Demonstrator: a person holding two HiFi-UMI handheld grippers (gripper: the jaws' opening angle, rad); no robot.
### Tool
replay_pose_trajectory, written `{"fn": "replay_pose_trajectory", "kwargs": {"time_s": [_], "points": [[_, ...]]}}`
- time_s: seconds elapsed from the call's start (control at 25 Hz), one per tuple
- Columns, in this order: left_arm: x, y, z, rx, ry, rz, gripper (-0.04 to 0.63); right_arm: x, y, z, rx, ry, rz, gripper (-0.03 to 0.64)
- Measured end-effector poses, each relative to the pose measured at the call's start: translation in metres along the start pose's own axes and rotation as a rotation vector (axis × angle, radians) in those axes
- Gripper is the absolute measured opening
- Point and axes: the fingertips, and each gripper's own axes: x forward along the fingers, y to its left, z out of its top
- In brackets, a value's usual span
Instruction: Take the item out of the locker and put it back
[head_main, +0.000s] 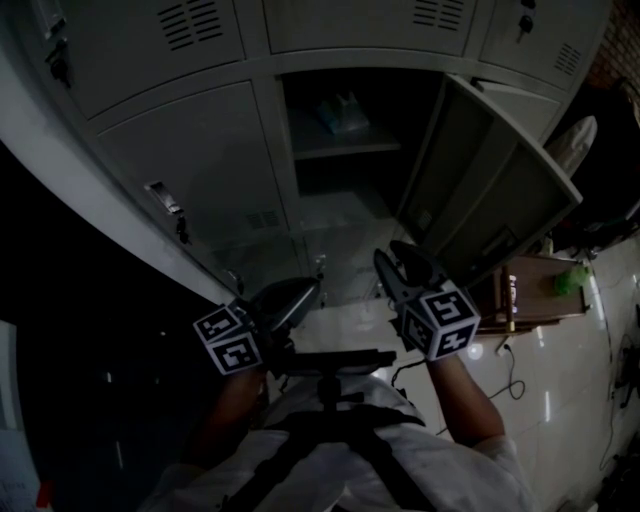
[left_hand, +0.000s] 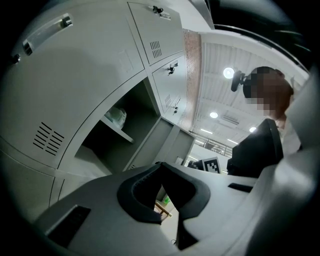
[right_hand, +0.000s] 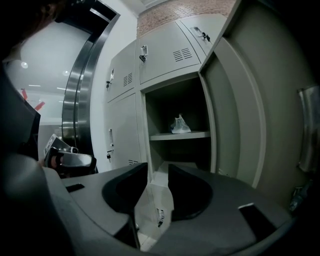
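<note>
One grey locker (head_main: 340, 180) stands open, its door (head_main: 495, 195) swung out to the right. On its shelf lies the item, a small pale crumpled bag (head_main: 345, 115) (right_hand: 180, 125) (left_hand: 117, 116). Both grippers hang in front of the lockers, well short of the shelf. In the head view my left gripper (head_main: 305, 290) is low at the centre, and its jaws meet at the tips with nothing between them (left_hand: 159, 165). My right gripper (head_main: 392, 252) points at the open compartment. Its jaws stand apart and empty (right_hand: 157, 166), with the bag seen above them.
Closed lockers (head_main: 190, 170) with key handles surround the open one. The open door (right_hand: 235, 115) stands along the right of the right gripper. A low wooden stand (head_main: 535, 290) with a green thing sits at right on the glossy floor, with a cable (head_main: 510, 370) nearby.
</note>
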Motion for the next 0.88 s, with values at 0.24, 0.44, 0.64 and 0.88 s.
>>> {"fn": "replay_pose_trajectory", "kwargs": {"time_s": [0.24, 0.44, 0.64, 0.88], "points": [[-0.006, 0.003, -0.006, -0.004, 0.006, 0.009, -0.003, -0.004, 0.0, -0.011, 0.016, 0.01, -0.015, 0.126], [-0.014, 0.001, -0.014, -0.025, 0.0, -0.004, -0.003, -0.007, 0.006, -0.029, 0.038, 0.041, -0.021, 0.12], [-0.025, 0.0, -0.02, -0.062, -0.009, -0.021, -0.003, -0.013, 0.013, -0.048, 0.057, 0.085, -0.048, 0.115], [-0.041, 0.002, -0.034, -0.1, 0.006, -0.037, -0.003, -0.018, 0.022, -0.065, 0.061, 0.109, -0.091, 0.115]]}}
